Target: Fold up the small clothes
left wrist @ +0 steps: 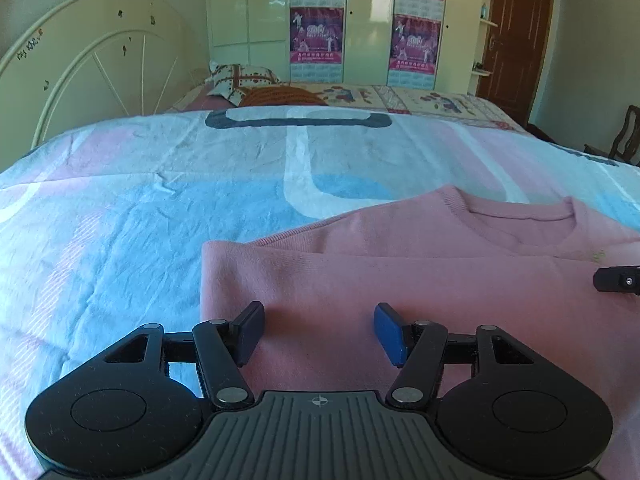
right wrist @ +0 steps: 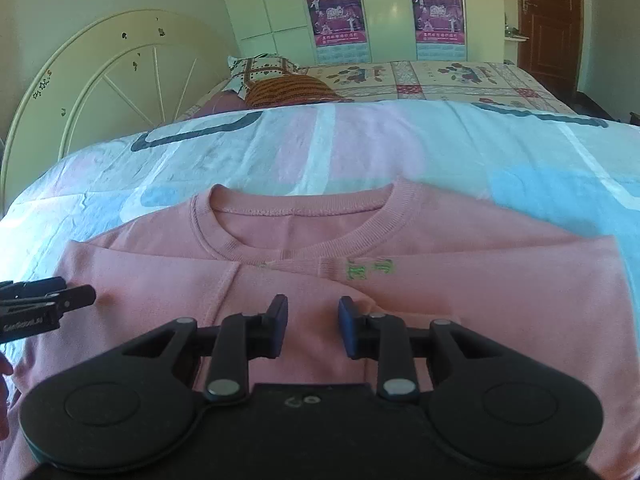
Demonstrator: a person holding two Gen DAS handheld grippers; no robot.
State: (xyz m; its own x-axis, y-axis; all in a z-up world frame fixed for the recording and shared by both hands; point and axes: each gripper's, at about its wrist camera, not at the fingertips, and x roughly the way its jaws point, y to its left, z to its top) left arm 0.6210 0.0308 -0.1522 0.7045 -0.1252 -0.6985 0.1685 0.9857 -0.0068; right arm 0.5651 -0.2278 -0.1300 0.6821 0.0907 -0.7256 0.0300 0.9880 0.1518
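A pink sweatshirt lies flat on the bed, collar away from me, with both sides folded in over the front. In the right wrist view the sweatshirt shows its round collar and small green embroidery. My left gripper is open and empty, low over the garment's left part near its left edge. My right gripper is open and empty over the garment's middle. The right gripper's tip shows at the right edge of the left wrist view; the left gripper's fingers show at the left of the right wrist view.
The bed has a wrinkled blue, pink and white sheet. A patterned pillow and an orange cloth lie at the far end by the white headboard. A wardrobe, a brown door and a chair stand beyond.
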